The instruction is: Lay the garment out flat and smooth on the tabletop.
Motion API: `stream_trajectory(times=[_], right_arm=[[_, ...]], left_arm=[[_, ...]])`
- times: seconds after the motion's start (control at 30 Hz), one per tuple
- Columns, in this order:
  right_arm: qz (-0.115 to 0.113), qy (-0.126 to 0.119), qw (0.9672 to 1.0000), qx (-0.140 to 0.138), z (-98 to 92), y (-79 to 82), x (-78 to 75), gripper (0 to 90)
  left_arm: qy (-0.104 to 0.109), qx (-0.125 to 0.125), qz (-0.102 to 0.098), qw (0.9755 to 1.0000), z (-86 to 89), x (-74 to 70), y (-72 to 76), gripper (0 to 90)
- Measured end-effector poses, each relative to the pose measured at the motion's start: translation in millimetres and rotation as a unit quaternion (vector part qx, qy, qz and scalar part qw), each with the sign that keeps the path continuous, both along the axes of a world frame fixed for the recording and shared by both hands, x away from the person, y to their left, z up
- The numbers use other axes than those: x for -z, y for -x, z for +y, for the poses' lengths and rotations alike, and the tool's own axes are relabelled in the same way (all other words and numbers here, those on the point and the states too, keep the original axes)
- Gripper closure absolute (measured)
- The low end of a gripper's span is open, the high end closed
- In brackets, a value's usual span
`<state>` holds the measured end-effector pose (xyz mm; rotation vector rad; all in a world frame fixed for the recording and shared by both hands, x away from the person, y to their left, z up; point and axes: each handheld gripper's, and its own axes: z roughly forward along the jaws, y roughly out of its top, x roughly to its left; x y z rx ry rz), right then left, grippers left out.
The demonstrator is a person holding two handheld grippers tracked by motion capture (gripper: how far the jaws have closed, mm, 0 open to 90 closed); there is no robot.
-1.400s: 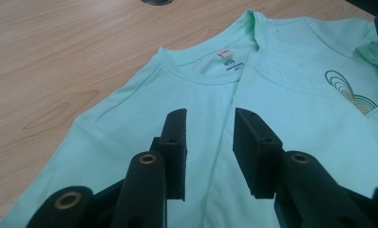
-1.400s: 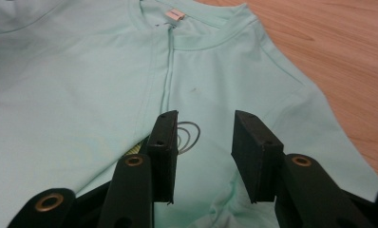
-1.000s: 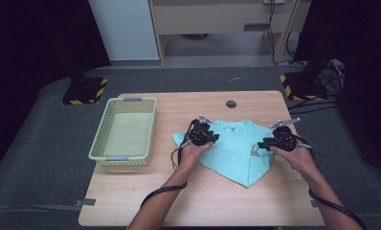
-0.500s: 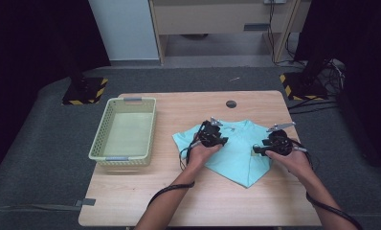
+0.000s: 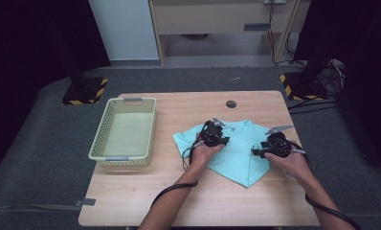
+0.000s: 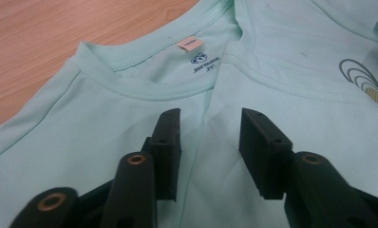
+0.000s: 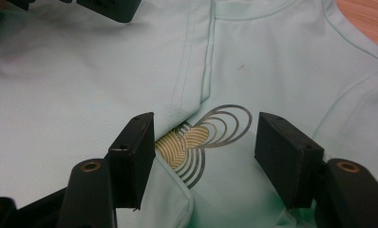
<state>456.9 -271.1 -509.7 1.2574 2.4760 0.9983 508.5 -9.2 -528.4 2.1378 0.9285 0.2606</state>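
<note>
Since a second ago, the left gripper has slid from the shirt's left edge toward the collar, and the jaws of both grippers have just been opening with only flat cloth under the gap.

In the left gripper view the left gripper has its jaws spread over the mint-green shirt, just short of the neckline and its small tag; the tag's print is too small to read. Whether the pads rest on the fabric or hang just above it cannot be told.

In the right gripper view the right gripper stands with its jaws spread on either side of a printed swirl, which a folded flap of the shirt partly covers. Dark parts at the top edge are cut off.

From the high view the shirt lies folded on the right half of the wooden table, with the hands covering much of it. The right gripper is near its right edge. A pale basket sits well to the left, apart from the shirt. A small dark disc lies near the far edge; what it is cannot be made out.
</note>
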Motion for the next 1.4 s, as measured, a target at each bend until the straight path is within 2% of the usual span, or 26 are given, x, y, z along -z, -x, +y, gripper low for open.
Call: stream_trajectory(times=[0.23,0.4,0.63,0.77,1.0,1.17,1.3,1.4], right_arm=[[0.001,0.001,1.0000,-0.004,2.6,0.0,1.1,38.9],[0.001,0.001,1.0000,-0.004,2.8,0.0,1.4,39.2],[0.000,0.000,1.0000,-0.004,3.2,-0.5,0.7,39.7],[-0.002,0.001,1.0000,-0.002,3.0,-1.3,-1.2,39.8],[-0.007,0.007,0.9999,-0.003,4.3,-0.6,-6.8,40.3],[-0.015,0.010,0.9998,-0.007,5.5,2.7,-12.5,40.6],[-0.017,0.014,0.9997,-0.012,7.7,5.8,-15.5,40.8],[-0.019,0.018,0.9995,-0.018,10.2,8.1,-16.2,40.9]], left_arm=[[-0.007,0.016,-0.001,0.9998,-2.7,-0.6,3.7,75.4],[-0.003,0.018,-0.001,0.9998,-1.3,-1.2,4.0,87.0],[0.006,0.020,-0.011,0.9997,1.5,-7.2,9.3,88.0],[0.010,0.033,-0.013,0.9993,4.4,-14.2,18.6,88.2],[0.010,0.055,-0.022,0.9982,18.5,-26.8,43.8,88.6],[0.014,0.070,-0.028,0.9970,34.8,-33.0,68.1,88.6],[0.016,0.079,-0.027,0.9963,47.1,-34.4,86.7,88.6],[0.007,0.090,-0.023,0.9956,55.0,-33.2,100.8,88.6]])
